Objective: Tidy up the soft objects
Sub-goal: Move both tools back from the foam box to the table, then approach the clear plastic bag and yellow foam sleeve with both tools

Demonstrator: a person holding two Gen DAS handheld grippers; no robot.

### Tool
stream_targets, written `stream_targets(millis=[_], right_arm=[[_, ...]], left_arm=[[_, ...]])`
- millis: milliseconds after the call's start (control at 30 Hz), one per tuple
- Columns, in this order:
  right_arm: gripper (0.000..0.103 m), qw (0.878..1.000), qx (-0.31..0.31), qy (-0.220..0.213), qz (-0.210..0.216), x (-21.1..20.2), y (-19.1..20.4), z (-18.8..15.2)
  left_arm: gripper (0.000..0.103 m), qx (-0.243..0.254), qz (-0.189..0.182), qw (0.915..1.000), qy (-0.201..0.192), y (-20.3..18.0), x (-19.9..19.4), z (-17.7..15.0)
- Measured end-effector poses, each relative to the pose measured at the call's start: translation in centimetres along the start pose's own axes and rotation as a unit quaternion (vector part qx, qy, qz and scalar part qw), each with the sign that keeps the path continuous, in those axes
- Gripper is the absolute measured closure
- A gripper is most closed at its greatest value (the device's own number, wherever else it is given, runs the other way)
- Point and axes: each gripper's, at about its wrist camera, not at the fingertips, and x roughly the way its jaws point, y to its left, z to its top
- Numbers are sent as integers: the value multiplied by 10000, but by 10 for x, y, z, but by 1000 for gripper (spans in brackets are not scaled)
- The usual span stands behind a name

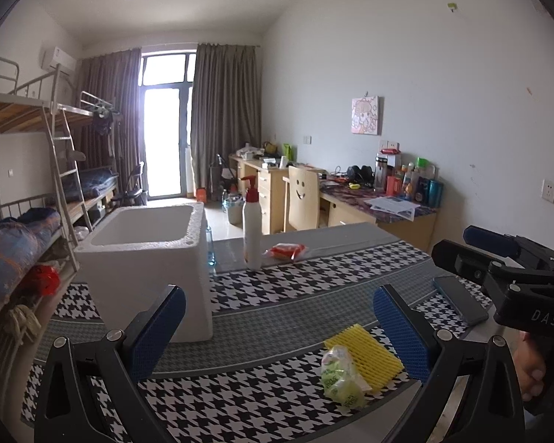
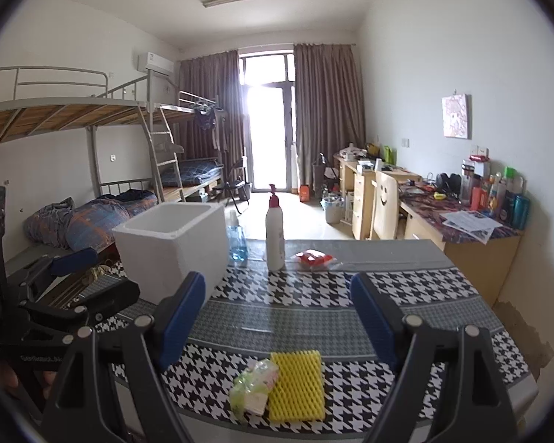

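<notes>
A yellow ribbed foam sponge lies on the houndstooth table near its front edge. A crumpled green-and-white plastic packet lies against its left side. A white foam box, open on top, stands at the left. A red-and-white packet lies at the back. My left gripper is open and empty, above the table in front of the box. My right gripper is open and empty, above the sponge and packet. Each gripper shows at the edge of the other's view.
A white pump bottle stands mid-table at the back. A clear blue bottle stands behind the box. A dark phone lies at the right. Bunk beds are on the left, desks on the right.
</notes>
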Motion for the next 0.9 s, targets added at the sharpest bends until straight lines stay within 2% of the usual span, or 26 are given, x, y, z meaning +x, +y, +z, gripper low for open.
stream_targets(millis=[533,900], right_arm=[[19,9994,163,98,-300,-7,-23,-20],[19,9981,261,394,-384,0,-32,-33]], left_arm=[[1,-13,-88,9994,323,-16,20,-16],[1,53,-238,9978,614,-26,38,-28]])
